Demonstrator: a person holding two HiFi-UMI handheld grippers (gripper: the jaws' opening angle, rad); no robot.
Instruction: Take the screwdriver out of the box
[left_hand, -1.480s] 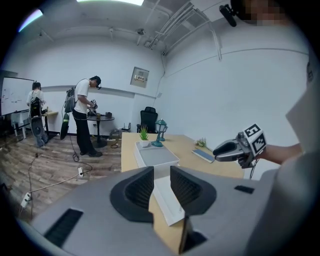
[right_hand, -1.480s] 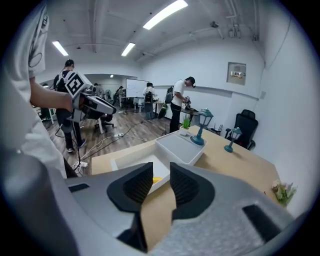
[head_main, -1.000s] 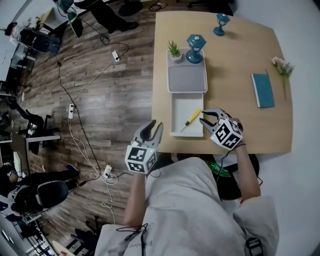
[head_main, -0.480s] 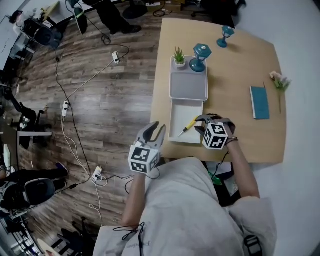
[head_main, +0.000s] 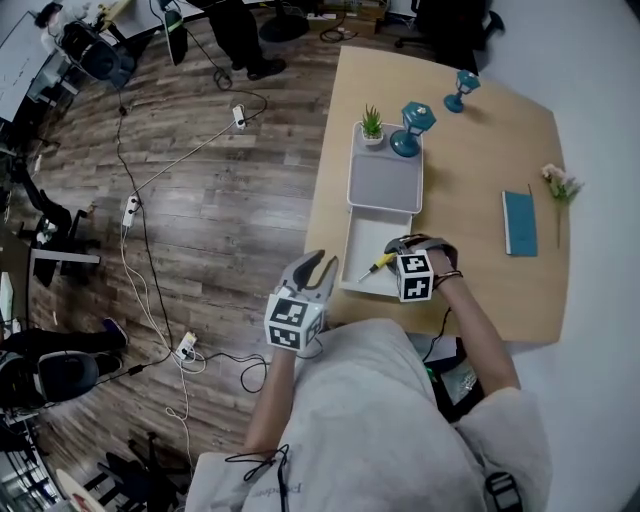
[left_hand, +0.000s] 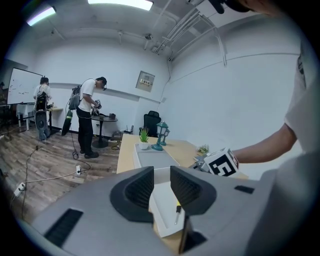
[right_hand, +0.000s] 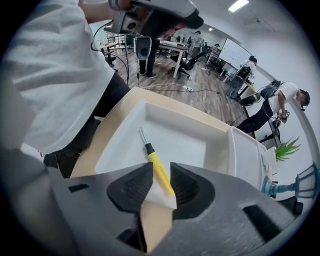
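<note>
At the near edge of the wooden table (head_main: 470, 190), the yellow-handled screwdriver (right_hand: 152, 157) lies flat in the open white box (right_hand: 190, 142), not yet lifted. The right gripper (right_hand: 161, 172) straddles its handle end, jaws parted, not clamped. The left gripper (left_hand: 161, 180) hangs empty off the table, jaws narrowly apart. The tool's long axis runs diagonally across the box floor, metal tip pointing away from the right gripper, toward the person.
</note>
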